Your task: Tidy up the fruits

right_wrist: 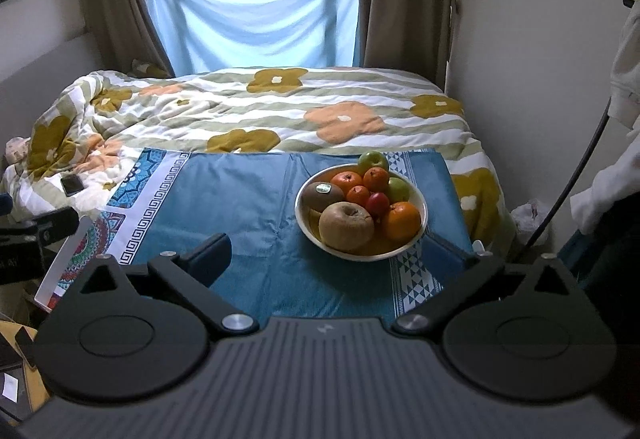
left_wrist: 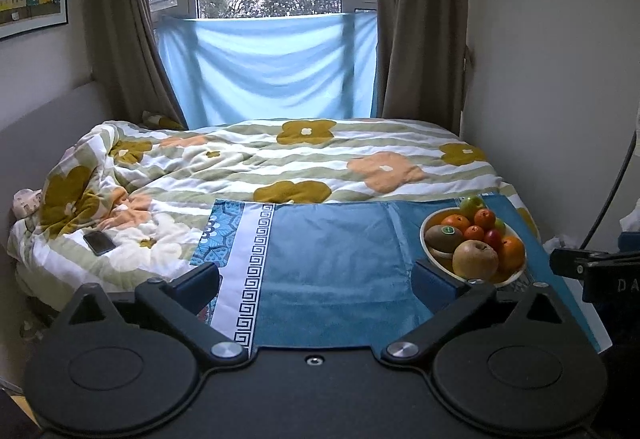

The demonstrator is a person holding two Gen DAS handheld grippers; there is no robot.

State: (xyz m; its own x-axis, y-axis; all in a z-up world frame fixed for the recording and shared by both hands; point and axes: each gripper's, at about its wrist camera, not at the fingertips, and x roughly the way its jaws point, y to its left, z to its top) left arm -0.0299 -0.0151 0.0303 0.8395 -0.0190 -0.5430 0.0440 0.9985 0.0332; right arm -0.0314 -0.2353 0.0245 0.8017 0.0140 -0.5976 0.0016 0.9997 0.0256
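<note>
All the fruit sits heaped in 1 white bowl (right_wrist: 418,217) on the blue cloth (right_wrist: 256,215) over the bed's foot: a brown pear (right_wrist: 346,225) at 6 o'clock in the pile, a kiwi (right_wrist: 322,196) at 9, oranges (right_wrist: 401,221) around 4, a green apple (right_wrist: 373,160) at 12 on the rim. Gathered like this, nothing can roll off across the soft quilt (right_wrist: 280,107).

The left gripper (left_wrist: 316,275) is spread wide, empty, with the bowl at its 2 o'clock. The right gripper (right_wrist: 344,255) is also spread and holds nothing; the bowl lies between its fingers' line of sight at 12. This fits either fruit already collected or a pile awaiting sorting.
</note>
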